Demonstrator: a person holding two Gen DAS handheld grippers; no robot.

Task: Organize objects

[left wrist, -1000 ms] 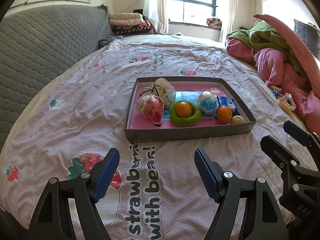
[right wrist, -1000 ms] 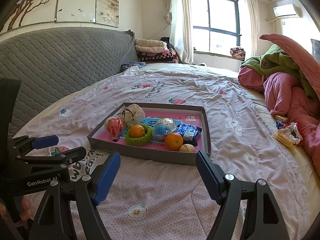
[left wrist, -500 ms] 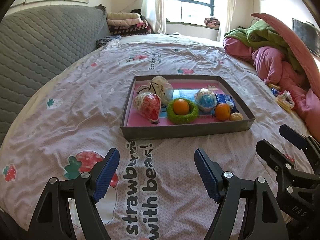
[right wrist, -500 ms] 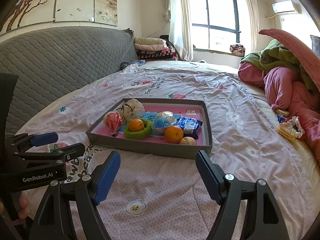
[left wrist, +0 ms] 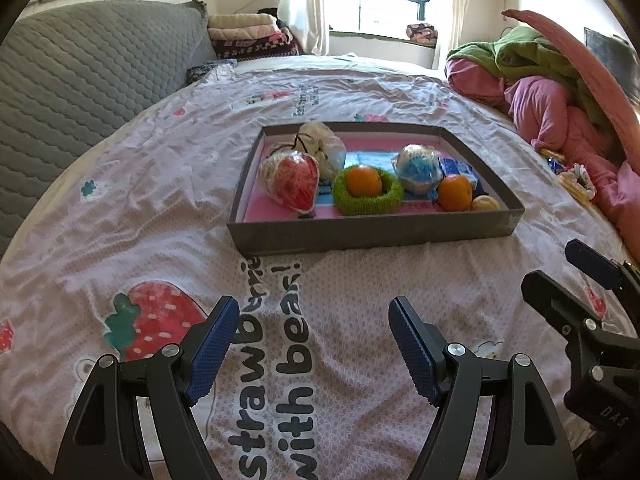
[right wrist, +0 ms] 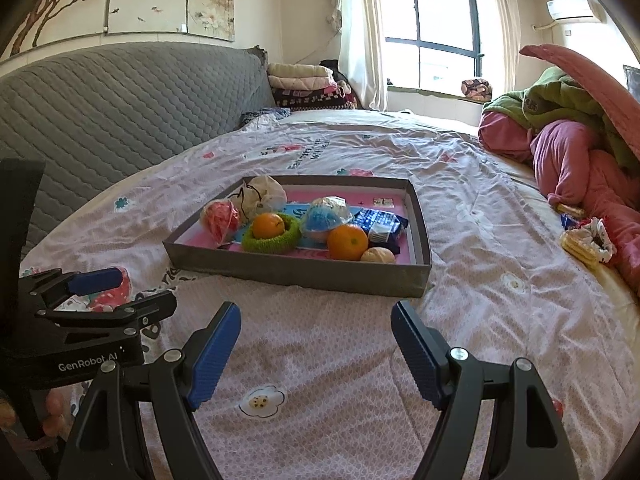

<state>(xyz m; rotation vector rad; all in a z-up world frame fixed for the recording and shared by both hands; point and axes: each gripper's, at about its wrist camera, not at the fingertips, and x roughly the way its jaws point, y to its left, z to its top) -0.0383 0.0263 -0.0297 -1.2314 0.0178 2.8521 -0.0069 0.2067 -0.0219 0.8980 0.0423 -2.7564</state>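
A grey shallow box (left wrist: 372,232) (right wrist: 304,270) with a pink floor lies on the bed ahead of both grippers. Inside it are a red bagged bundle (left wrist: 290,178) (right wrist: 220,216), a white bagged bundle (left wrist: 322,146), a green ring (left wrist: 368,196) (right wrist: 272,236) with an orange (left wrist: 363,180) in it, a blue bagged bundle (left wrist: 418,168) (right wrist: 326,214), a second orange (left wrist: 455,192) (right wrist: 347,242), a blue packet (right wrist: 380,222) and a small tan piece (right wrist: 378,255). My left gripper (left wrist: 310,344) is open and empty, well short of the box. My right gripper (right wrist: 316,344) is open and empty too.
A pink printed sheet (left wrist: 160,216) covers the bed. A grey quilted headboard (right wrist: 120,96) runs along the left. Pink and green bedding (right wrist: 572,136) is heaped at the right, with small wrapped items (right wrist: 586,240) beside it. Folded blankets (right wrist: 304,84) are stacked near the window.
Both grippers have sunk lower over the sheet, and the box sits a little higher in each view. Their jaws stayed equally wide.
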